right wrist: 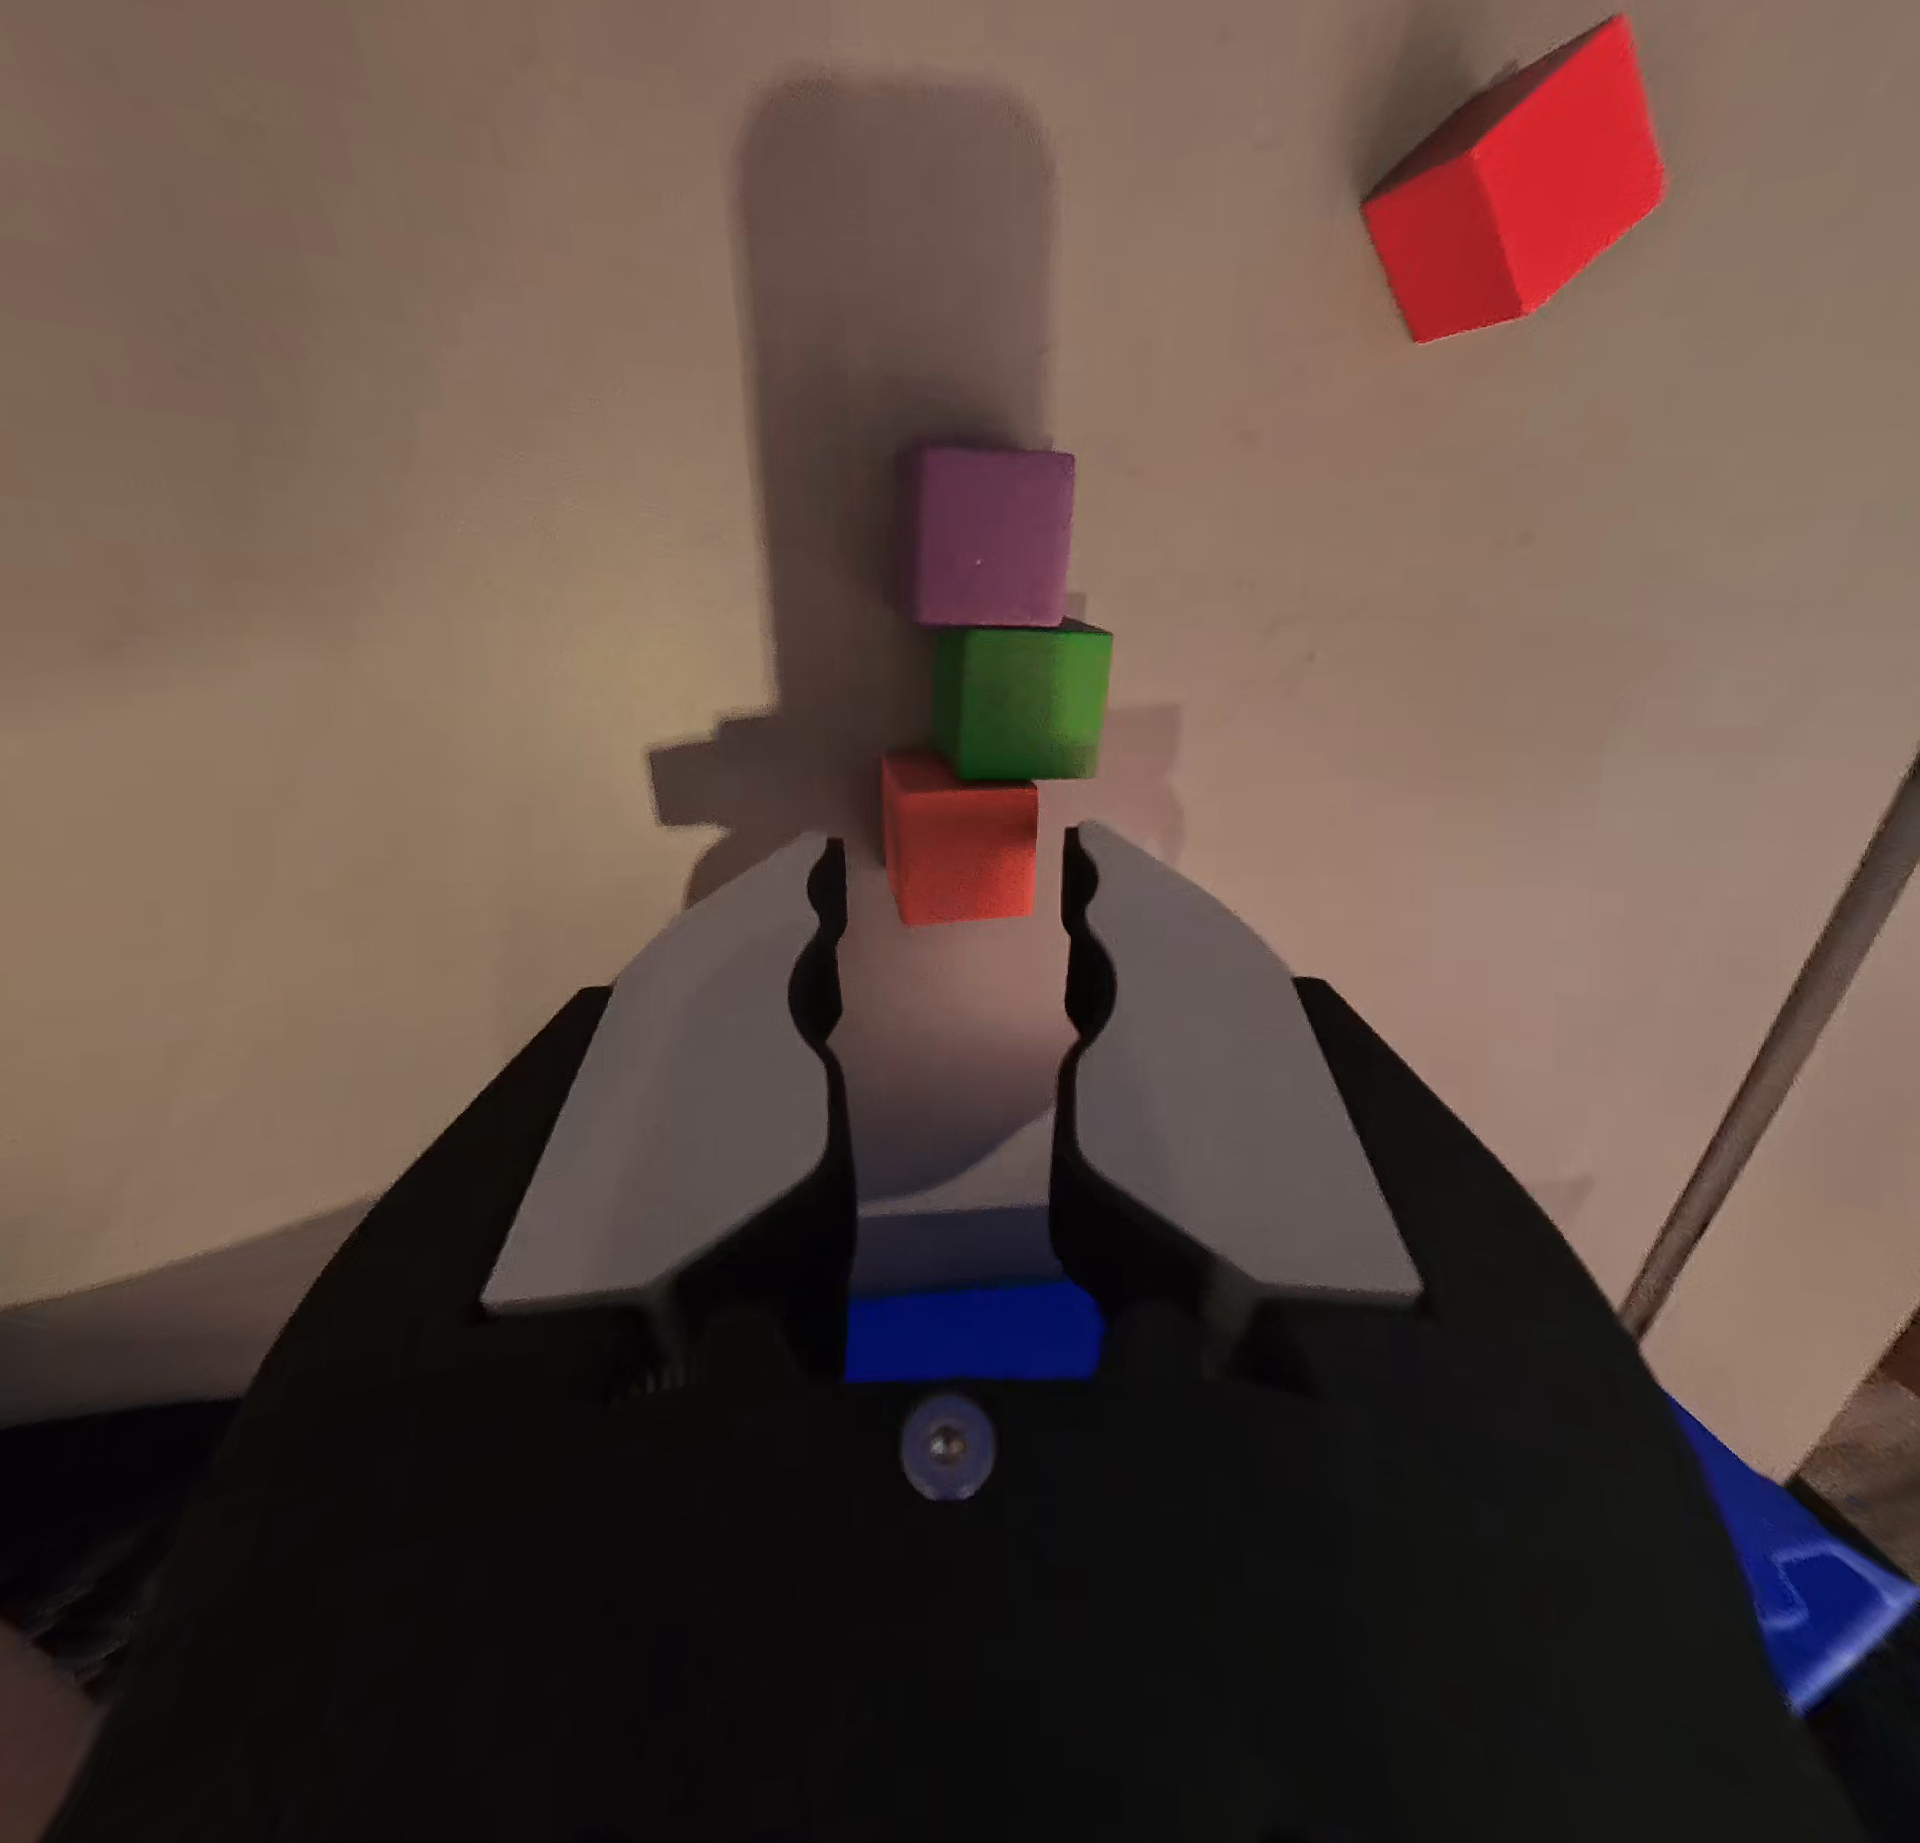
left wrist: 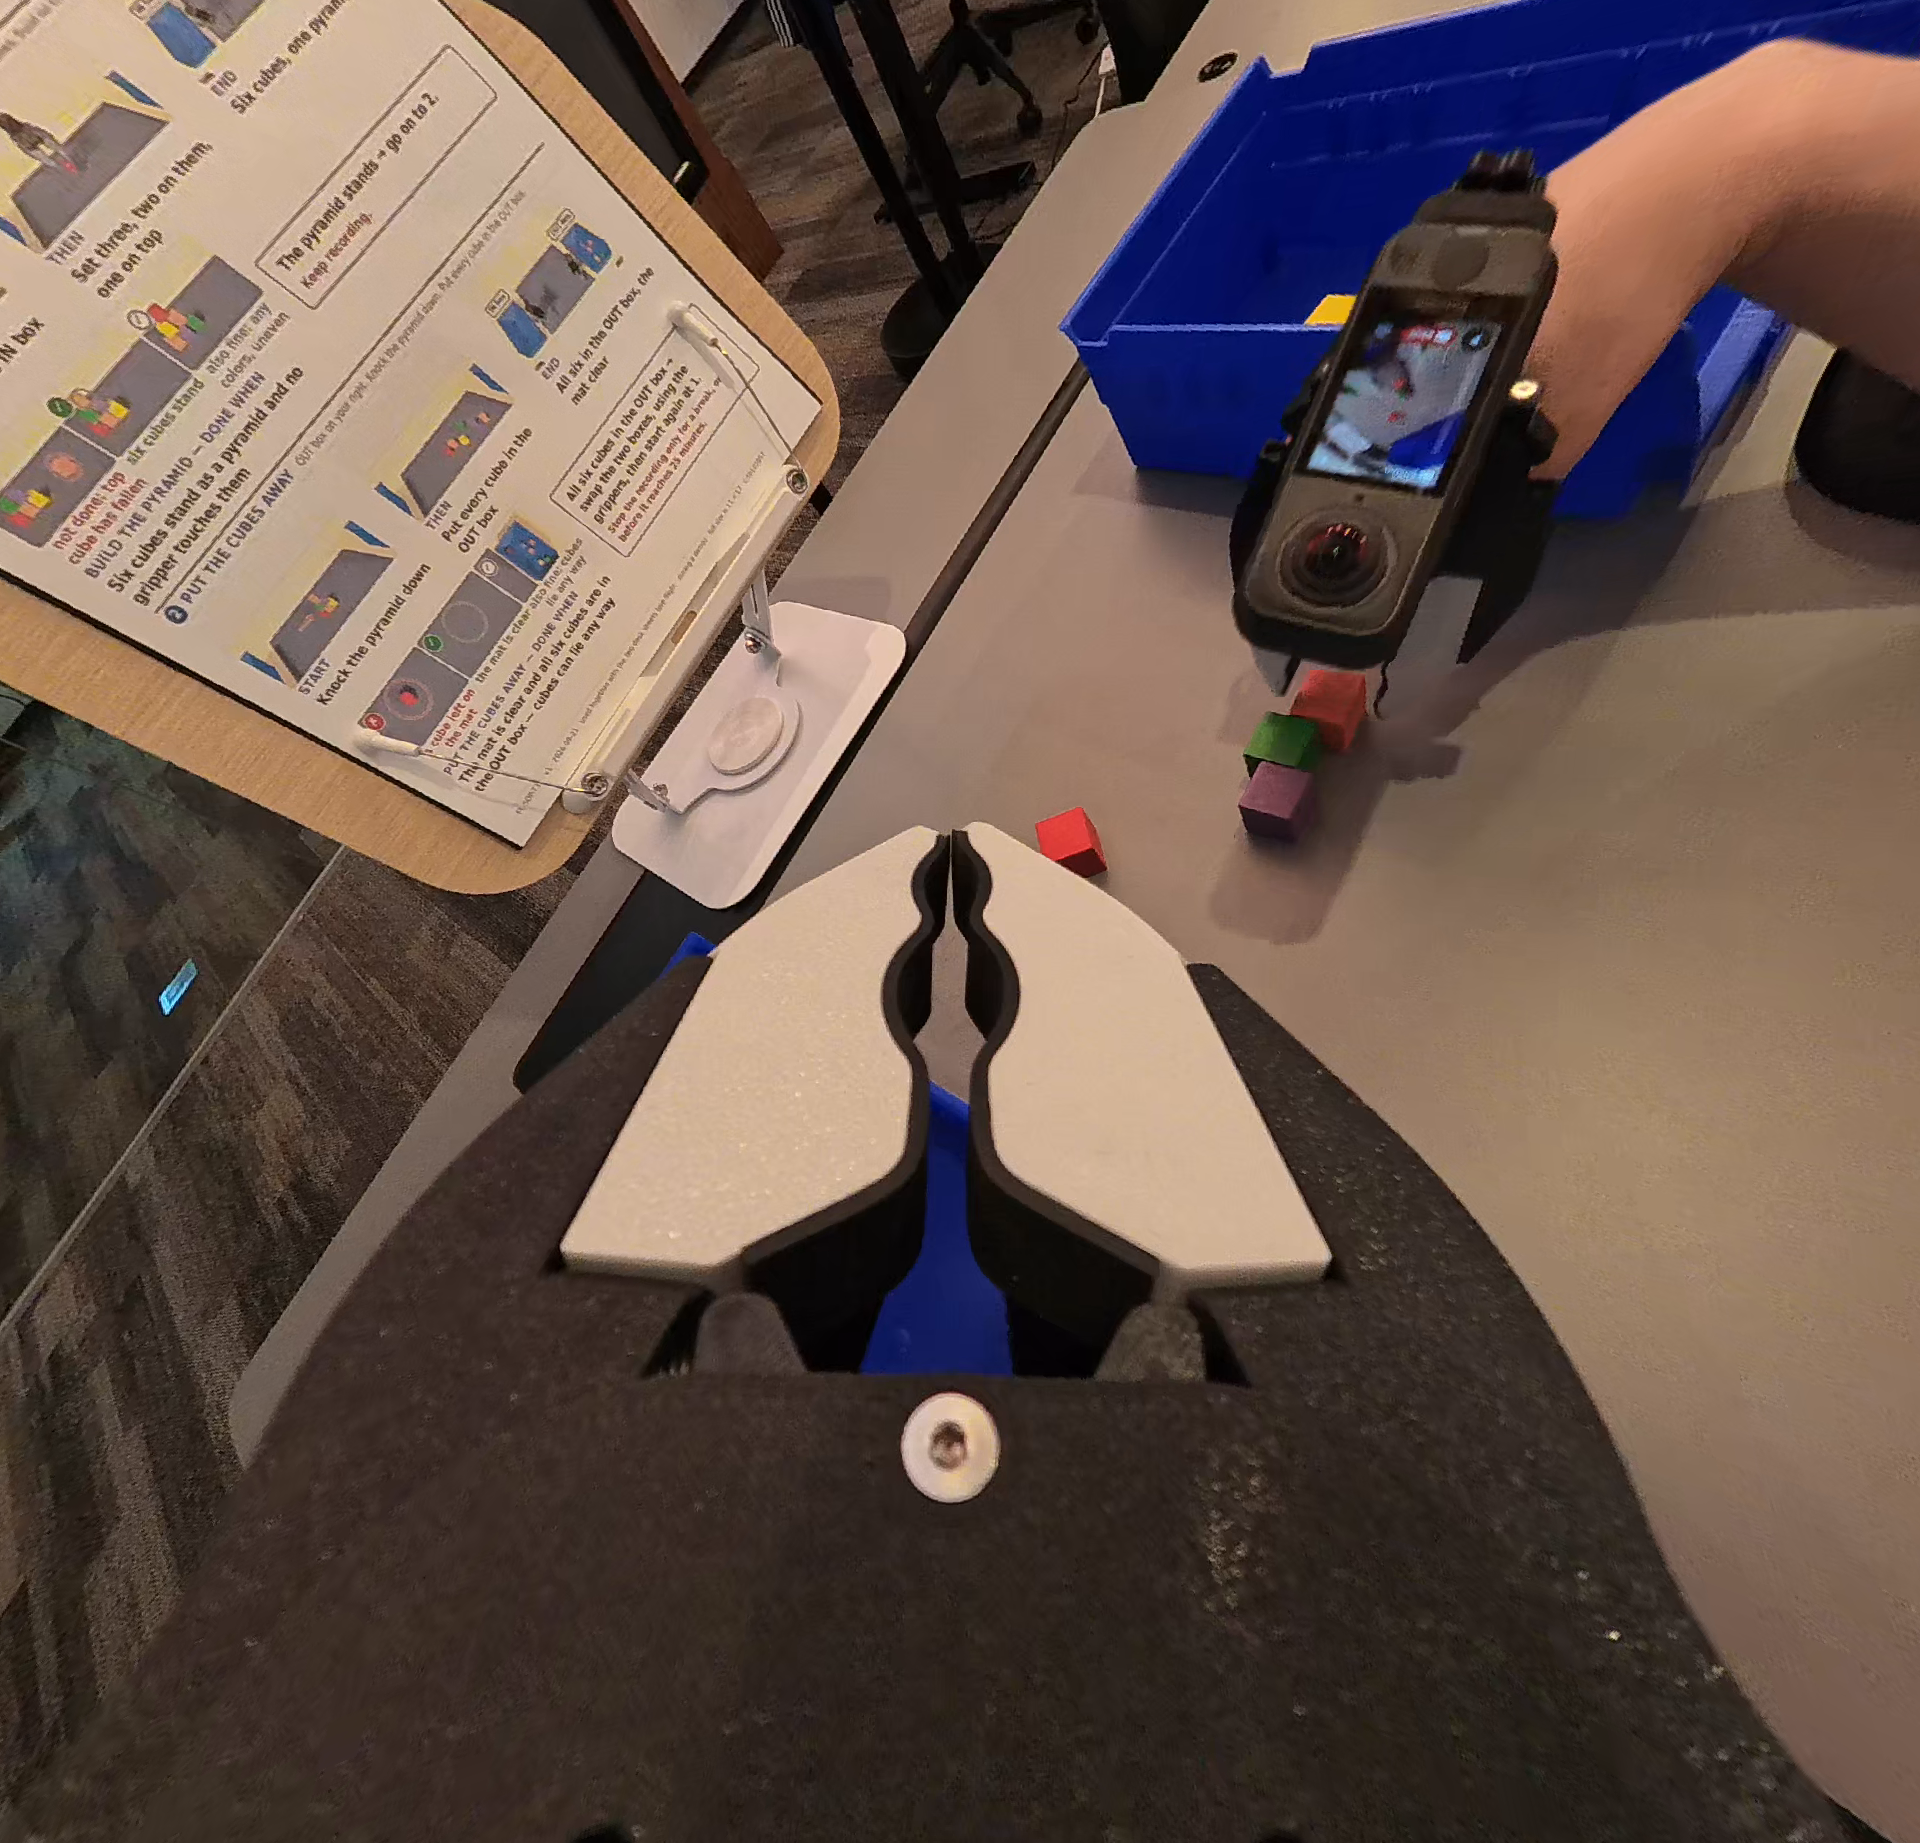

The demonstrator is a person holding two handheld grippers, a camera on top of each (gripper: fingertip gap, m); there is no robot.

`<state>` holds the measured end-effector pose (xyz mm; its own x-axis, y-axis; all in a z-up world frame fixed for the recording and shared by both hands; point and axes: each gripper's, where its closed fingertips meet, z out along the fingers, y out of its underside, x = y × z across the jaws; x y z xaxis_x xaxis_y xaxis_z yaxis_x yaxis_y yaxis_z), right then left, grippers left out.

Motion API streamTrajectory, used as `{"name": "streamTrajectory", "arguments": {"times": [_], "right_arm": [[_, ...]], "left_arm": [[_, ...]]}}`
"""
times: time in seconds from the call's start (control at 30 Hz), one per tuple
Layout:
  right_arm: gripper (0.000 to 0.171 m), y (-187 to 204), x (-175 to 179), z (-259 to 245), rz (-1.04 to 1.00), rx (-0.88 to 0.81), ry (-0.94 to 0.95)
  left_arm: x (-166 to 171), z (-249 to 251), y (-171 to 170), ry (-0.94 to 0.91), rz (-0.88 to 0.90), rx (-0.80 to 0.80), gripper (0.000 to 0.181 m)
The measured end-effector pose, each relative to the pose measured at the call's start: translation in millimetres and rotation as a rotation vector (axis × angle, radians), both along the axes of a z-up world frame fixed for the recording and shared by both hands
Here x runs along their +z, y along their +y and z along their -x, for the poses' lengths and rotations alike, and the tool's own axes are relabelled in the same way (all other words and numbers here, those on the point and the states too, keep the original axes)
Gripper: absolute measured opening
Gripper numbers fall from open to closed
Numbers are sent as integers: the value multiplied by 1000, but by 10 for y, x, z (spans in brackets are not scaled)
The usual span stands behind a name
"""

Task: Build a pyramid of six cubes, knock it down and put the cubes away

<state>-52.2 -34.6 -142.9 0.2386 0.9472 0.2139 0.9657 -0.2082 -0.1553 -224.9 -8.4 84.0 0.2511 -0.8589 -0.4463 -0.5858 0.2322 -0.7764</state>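
Observation:
In the right wrist view my right gripper (right wrist: 954, 843) is open, its jaws on either side of an orange-red cube (right wrist: 961, 843) without touching it. A green cube (right wrist: 1023, 702) and a purple cube (right wrist: 992, 536) stand in a row beyond it. A red cube (right wrist: 1512, 188) lies apart at the upper right. In the left wrist view my left gripper (left wrist: 952, 839) is shut and empty. It sits above the table edge, near the red cube (left wrist: 1070, 839). The right gripper (left wrist: 1335, 676) hovers over the orange-red cube (left wrist: 1332, 704), the green cube (left wrist: 1283, 741) and the purple cube (left wrist: 1278, 799).
A blue bin (left wrist: 1351, 266) stands at the back right with a yellow cube (left wrist: 1328, 311) in it. An instruction sheet on a wooden board (left wrist: 312, 422) leans on a white stand (left wrist: 758, 744) at the left. The grey table (left wrist: 1558, 1066) edge runs along the left. The grippers' ends are close to 30 centimetres from one another.

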Motion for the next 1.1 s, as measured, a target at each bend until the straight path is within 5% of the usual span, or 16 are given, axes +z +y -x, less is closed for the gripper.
{"name": "streamTrajectory", "arguments": {"times": [0.2,0.37,0.5,0.63,0.8,0.97,1.1], "right_arm": [[29,2,-24,-75,36,-40,-17],[29,40,939,-204,-231,-88,231],[28,48,1509,-1131,-433,-423,376],[29,-95,899,-2091,-240,-763,292],[30,-378,64,-2451,92,-885,112],[38,-337,-18,-2539,90,-950,139],[48,-199,485,-2383,-74,-929,249]], "left_arm": [[17,-4,-19,-4,-6,-7,0],[26,10,-10,-9,-5,-4,0],[45,12,-22,-18,-7,-7,0],[20,-8,-19,-8,-3,-7,0],[-24,-31,-22,12,-1,-9,0],[-35,-39,-8,12,5,-6,0],[-35,-44,-15,16,1,-7,0]]}}
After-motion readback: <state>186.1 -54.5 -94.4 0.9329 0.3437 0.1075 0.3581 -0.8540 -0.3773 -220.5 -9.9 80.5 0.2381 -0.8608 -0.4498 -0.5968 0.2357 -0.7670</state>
